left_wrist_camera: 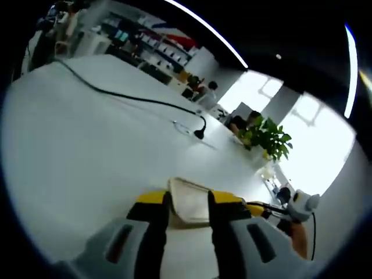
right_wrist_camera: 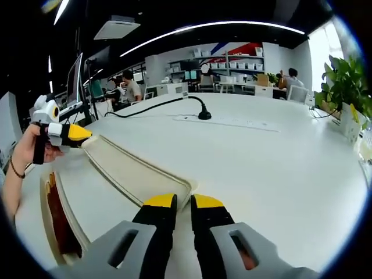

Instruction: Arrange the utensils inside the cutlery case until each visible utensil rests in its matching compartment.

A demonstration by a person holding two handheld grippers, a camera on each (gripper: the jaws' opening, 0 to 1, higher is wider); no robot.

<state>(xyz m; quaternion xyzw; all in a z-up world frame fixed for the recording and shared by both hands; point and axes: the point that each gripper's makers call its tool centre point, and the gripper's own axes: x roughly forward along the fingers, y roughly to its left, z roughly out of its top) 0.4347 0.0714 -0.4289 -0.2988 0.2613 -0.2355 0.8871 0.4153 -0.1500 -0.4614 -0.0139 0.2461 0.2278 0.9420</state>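
My right claw (right_wrist_camera: 176, 204) sits at the near end of the case lid (right_wrist_camera: 136, 168), a long cream flap with a dark seam along its edge; both yellow tips meet at its corner and are pressed nearly together, pinching the lid's end. From there the lid runs away to the left across the desk (right_wrist_camera: 273, 168), raised off the surface. Its far end is taken by my left claw (right_wrist_camera: 78, 133), coming in from the left with my hand (right_wrist_camera: 29, 152) around the handle. Below the lid, at the lower left, the case (right_wrist_camera: 58, 224) lies open on the desk: cream rim, reddish-brown inside. What lies in its compartments I cannot tell from here; utensils are not distinguishable. In the left gripper view, my left claw (left_wrist_camera: 189, 200) has the same cream lid (left_wrist_camera: 192, 203) between its yellow tips, the fabric filling the gap and bulging out past the fingers; it is gripping the lid. The right claw (left_wrist_camera: 256, 208) shows just beyond it on the right, at the lid's other end. Further out on the desk (left_wrist_camera: 87, 151): a black cable (left_wrist_camera: 139, 100) ending at a white strip (left_wrist_camera: 189, 129), and a potted plant (left_wrist_camera: 267, 136) near the far edge. People sit at desks in the background.
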